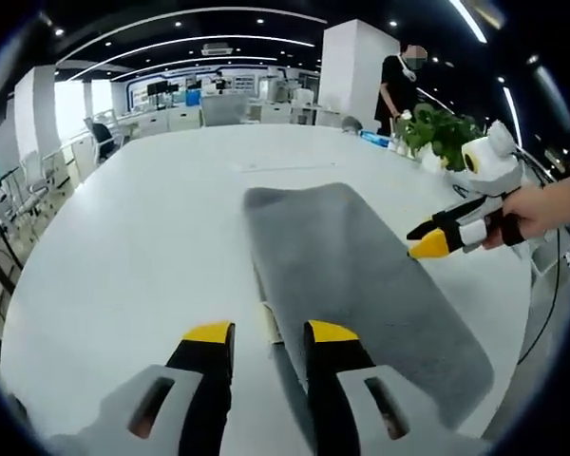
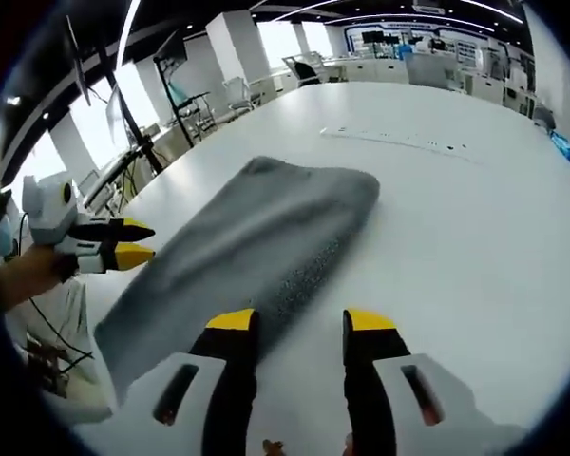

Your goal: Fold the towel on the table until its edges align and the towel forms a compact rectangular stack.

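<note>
Left gripper view: the left hand-held gripper [image 1: 269,334] is parted and empty above the near edge of the gray towel [image 1: 347,275], which lies folded flat on the white desk [image 1: 142,256]. A potted plant [image 1: 442,133] and a person [image 1: 399,85] stand beyond. Right gripper view: the right hand-held gripper [image 2: 302,323] is likewise parted and empty, with bare desk to its right.

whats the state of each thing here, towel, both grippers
towel: lying flat on the white table, folded into a long strip, not yet a compact stack
left gripper: open, holding nothing, at the towel's near edge
right gripper: open, holding nothing, jaws either side of the towel's edge
potted plant: upright on the table's far side
</note>
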`<state>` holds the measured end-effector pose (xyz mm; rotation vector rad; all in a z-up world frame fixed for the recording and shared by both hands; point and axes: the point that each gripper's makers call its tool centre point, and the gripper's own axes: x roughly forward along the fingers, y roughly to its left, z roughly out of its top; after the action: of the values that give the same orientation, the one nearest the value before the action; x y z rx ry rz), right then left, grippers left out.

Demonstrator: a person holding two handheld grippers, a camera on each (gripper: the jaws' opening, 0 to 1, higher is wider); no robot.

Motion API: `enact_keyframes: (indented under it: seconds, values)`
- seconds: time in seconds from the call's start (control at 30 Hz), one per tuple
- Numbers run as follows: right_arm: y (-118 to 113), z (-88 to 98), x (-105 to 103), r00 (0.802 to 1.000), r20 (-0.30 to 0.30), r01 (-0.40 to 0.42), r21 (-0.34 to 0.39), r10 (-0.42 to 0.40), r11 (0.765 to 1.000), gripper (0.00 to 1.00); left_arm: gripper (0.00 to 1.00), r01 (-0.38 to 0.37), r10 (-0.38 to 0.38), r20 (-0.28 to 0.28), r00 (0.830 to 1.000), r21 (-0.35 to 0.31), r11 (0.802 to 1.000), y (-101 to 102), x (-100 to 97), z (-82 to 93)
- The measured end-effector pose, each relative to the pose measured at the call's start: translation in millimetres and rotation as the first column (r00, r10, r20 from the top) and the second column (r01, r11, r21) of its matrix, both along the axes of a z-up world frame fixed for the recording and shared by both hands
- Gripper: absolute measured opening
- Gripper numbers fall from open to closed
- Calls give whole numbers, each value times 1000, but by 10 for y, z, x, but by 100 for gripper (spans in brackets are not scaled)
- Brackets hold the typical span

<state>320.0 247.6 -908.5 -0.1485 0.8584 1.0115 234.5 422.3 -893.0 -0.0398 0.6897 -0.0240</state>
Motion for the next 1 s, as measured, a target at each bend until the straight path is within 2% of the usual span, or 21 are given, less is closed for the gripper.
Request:
enact_keyframes:
  seconds: [0.13,0.23,0.43,0.53,0.7,0.8,1.0]
  values:
    - [14,-19,-52,1000,-16,8,18,-8,1000,31,26,24,-24,-23,999,-4,1000,7,58,-113]
    - [32,-22,-92,1000,12,-6,17,6,1000,26,26,22,-22,-44,999,-6,1000,20,59,-183]
    - [78,-44,-131,1000,-13,14,41,-13,999,21,24,-3,1,-48,999,-55,998,9,55,-228]
    - [94,-87,-156,999,-41,16,47,-14,999,16,20,-11,5,-54,999,-102,995,-20,61,-254]
    - [107,-117,-185,999,-45,22,47,-19,999,13,13,15,-26,-83,996,-121,993,-77,74,-256]
    - [96,-126,-171,996,-70,49,61,-45,997,11,11,24,-34,-89,995,-111,994,-101,77,-259]
    - [89,-119,-182,997,-70,51,85,-45,995,5,10,24,-33,-93,995,-103,994,-141,75,-255]
